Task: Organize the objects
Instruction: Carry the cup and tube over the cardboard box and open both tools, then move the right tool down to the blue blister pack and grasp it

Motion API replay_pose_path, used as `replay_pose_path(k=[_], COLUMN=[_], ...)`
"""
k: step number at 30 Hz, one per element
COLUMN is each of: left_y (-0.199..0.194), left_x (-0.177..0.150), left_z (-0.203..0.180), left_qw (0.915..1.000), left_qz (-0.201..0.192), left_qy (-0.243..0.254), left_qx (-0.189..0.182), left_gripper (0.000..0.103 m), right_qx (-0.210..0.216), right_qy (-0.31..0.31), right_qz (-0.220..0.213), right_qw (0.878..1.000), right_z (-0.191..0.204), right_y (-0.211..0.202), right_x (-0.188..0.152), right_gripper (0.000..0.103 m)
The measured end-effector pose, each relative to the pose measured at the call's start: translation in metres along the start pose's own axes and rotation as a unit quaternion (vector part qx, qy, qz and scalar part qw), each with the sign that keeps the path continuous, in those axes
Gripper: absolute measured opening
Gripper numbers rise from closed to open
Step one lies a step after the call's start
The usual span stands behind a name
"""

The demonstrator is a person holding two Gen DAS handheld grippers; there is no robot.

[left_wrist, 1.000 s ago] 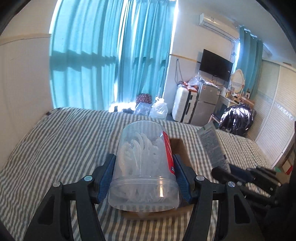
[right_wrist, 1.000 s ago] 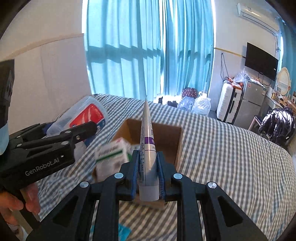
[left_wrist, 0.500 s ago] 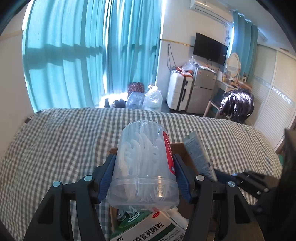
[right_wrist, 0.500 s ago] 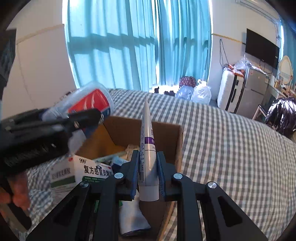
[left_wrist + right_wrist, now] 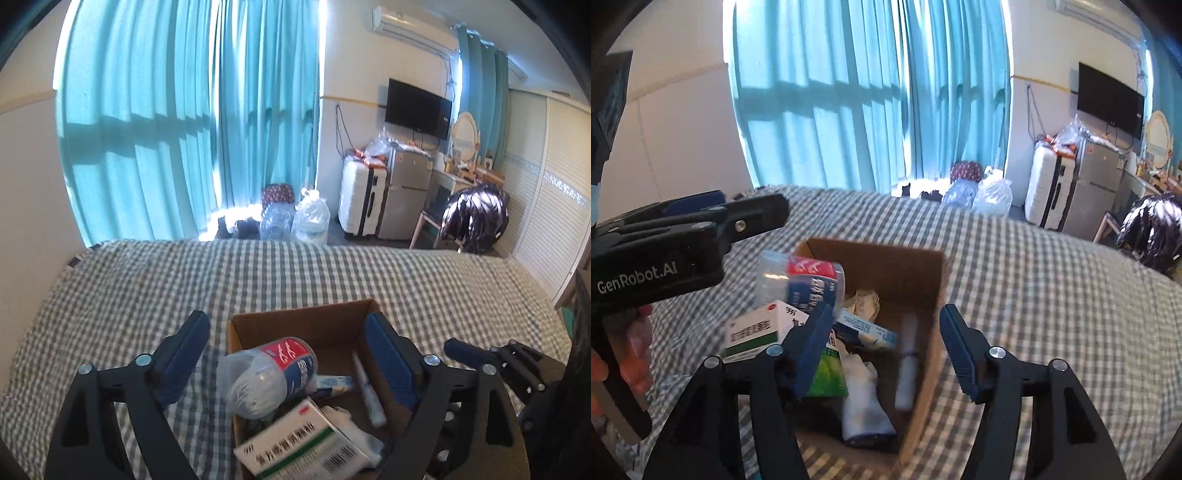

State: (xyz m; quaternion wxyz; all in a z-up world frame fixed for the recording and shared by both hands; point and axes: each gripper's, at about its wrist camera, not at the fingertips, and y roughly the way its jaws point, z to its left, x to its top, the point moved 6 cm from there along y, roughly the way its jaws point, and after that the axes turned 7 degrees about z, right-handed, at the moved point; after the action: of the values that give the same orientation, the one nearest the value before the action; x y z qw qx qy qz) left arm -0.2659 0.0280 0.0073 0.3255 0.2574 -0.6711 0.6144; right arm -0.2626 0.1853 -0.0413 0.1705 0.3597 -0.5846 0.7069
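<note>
An open cardboard box (image 5: 314, 318) (image 5: 901, 258) sits on the checked bed. My left gripper (image 5: 286, 354) is open above it; the clear jar with a red and blue label (image 5: 269, 373) (image 5: 801, 280) lies tilted on the box's left edge, free of the fingers. My right gripper (image 5: 882, 343) is open over the box; the white tube (image 5: 907, 365) (image 5: 367, 387) lies inside by the right wall. The box also holds a white and green medicine carton (image 5: 306, 439) (image 5: 764, 328), a small blue and white packet (image 5: 866, 328) and a white cloth (image 5: 862, 398).
The grey checked bedspread (image 5: 147, 291) spreads all around the box. The left gripper's body (image 5: 665, 251) shows at the left of the right wrist view. Teal curtains, a suitcase (image 5: 360, 199), a fridge and water jugs stand beyond the bed.
Both grippers have opened. The jar dropped from my left gripper onto the box's contents, and the tube dropped from my right gripper into the box.
</note>
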Motion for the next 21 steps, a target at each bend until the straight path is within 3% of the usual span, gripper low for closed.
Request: replay_pose_path(k=[6, 8, 14, 21], left_y=[-0.077, -0.106, -0.165, -0.200], left_x=[0.010, 0.008, -0.008, -0.043], left_z=[-0.004, -0.007, -0.019, -0.017], left_qw=[0.9993, 0.9988, 0.9980, 0.9976], left_qz=[-0.034, -0.044, -0.056, -0.053], left_qy=[-0.015, -0.012, -0.002, -0.004], left_qx=[0.007, 0.017, 0.029, 0.045], left_gripper=[0.103, 0.103, 0.103, 0.103], right_qx=[-0.010, -0.013, -0.026, -0.026], right_qy=[0.000, -0.002, -0.025, -0.040], right_qz=[-0.041, -0.055, -0.092, -0.093], right_qw=[0.999, 0.998, 0.995, 0.995], right_z=[0.005, 0.010, 0.040, 0.059], right_y=[-0.086, -0.114, -0.194, -0.229], right_x=[0.008, 0.007, -0.008, -0.044], right_gripper=[0.074, 0.082, 0.090, 0.091])
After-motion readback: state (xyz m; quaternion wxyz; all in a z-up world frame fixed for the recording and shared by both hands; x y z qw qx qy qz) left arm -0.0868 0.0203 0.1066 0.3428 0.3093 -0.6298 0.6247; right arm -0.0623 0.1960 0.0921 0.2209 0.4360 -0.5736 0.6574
